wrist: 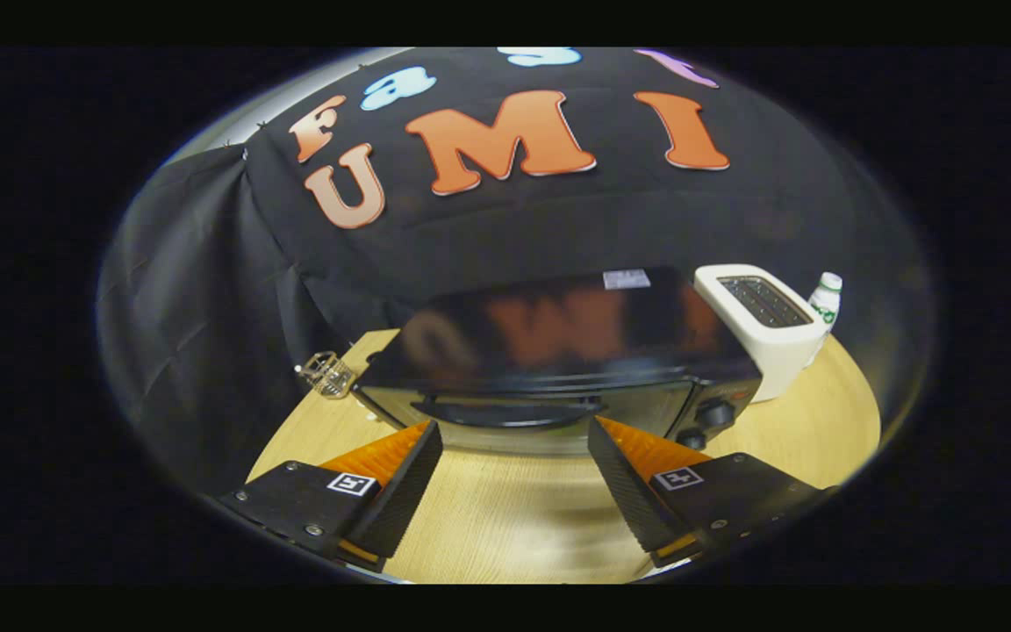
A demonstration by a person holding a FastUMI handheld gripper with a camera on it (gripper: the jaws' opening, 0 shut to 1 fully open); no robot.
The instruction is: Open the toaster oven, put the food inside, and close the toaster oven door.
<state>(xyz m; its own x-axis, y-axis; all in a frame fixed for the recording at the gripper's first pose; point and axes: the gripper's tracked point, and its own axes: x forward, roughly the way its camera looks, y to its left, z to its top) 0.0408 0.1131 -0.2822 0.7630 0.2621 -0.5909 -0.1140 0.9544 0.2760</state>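
Gripper view looks across a round wooden table [505, 518] at the black toaster oven [558, 351], which stands toward the table's far edge, just ahead of the gripper [514, 461]. Its jaws stand wide apart with nothing between them but bare table; they hold nothing. The oven door [514, 417] is shut, its dark handle [510, 409] running across the front just beyond the fingertips, with two knobs [706, 423] at the door's right end. No food can be made out on the table, and the door glass is too dark and blurred to show whether any lies inside. A shut door with empty jaws fits two stages alike: food still to go in, or food already inside and the door closed again. These pictures do not settle which. As for the surface, the table is pale wood with a visible grain, flat and open in front of the oven. A small clear glass [327, 373] sits at the table's left edge beside the oven; a white slot toaster [764, 325] and a small white bottle [825, 301] stand near the far right edge. Black cloth [207, 290] hangs behind as the booth's wall.
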